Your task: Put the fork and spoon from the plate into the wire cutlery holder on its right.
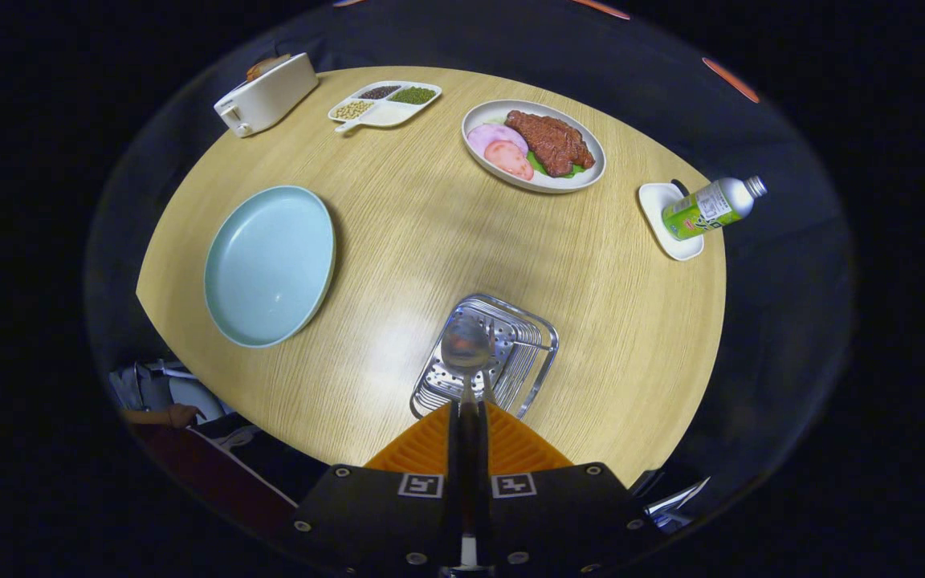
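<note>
A round, pale wooden surface (430, 241) sits against the dark booth wall, and I am looking down on it from above the tool (468, 405). My tool's two orange fingers (422, 449) are pressed close together at the bottom centre of the frame, clamped on the handle of a spoon (466, 345); the handle runs down between them and is mostly hidden, so I see only the bowl and a short neck. The spoon's bowl hangs over the wire cutlery holder (511, 353), which lies just ahead of the fingertips, a little below the middle of the frame. I cannot tell whether the bowl touches the holder's wires or floats above them. Beside the spoon's neck something thin and metallic shows inside the holder; it may be the fork, but it is too small and too mixed with the wires to be sure. The light blue plate (270, 265) at left centre is bare. Farther off, at upper right, a white oval dish (533, 144) carries a slab of brown meat, pink slices and green leaf. At top centre is a divided white tray (385, 103) with beans or seeds, and at upper left a white toaster (266, 92) with something brown in its slot. At the right edge a green-labelled bottle (711, 207) lies on a small white dish (667, 221), its cap reaching past the surface's rim.
</note>
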{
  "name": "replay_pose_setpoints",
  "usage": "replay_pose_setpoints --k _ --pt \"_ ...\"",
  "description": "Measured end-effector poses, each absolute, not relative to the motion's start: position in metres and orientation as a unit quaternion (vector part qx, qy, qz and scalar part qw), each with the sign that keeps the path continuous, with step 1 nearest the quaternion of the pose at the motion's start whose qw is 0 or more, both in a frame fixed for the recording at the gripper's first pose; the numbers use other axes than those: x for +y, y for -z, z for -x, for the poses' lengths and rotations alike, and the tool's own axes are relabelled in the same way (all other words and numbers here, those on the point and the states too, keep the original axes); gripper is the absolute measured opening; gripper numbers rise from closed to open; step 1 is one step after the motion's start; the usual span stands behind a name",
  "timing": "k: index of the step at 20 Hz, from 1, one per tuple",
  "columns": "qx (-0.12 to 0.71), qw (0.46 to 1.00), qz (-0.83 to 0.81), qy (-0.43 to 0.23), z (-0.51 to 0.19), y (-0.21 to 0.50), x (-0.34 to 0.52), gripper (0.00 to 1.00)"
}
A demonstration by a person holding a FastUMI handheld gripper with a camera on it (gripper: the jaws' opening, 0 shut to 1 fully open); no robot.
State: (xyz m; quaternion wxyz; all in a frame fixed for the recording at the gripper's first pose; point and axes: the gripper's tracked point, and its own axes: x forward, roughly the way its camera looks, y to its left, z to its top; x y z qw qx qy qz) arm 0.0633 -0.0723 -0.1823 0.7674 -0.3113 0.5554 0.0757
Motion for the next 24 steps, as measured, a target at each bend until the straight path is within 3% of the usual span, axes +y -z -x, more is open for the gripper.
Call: replay_pose_setpoints --k 4,6,7,8,9,11,17,24 --pt "0.531 0.794 0.288 -0.065 -0.07 0.169 -0.069 0.17" --pt "0.51 0.815 0.267 -0.063 -0.073 0.157 -0.064 0.36" --pt "0.501 0.826 0.253 -0.064 -0.073 0.151 -0.061 0.52" --pt "0.485 0.839 0.238 -0.066 -0.073 0.142 -0.056 0.62" --pt "0.463 0.855 0.224 -0.068 -0.078 0.133 -0.05 0.84" --pt "0.419 0.883 0.194 -0.079 -0.081 0.11 -0.033 0.95" --pt "0.262 0.954 0.109 -0.094 -0.08 0.017 -0.006 0.99" --pt "0.117 0.985 0.055 -0.11 -0.047 -0.045 -0.011 0.98"
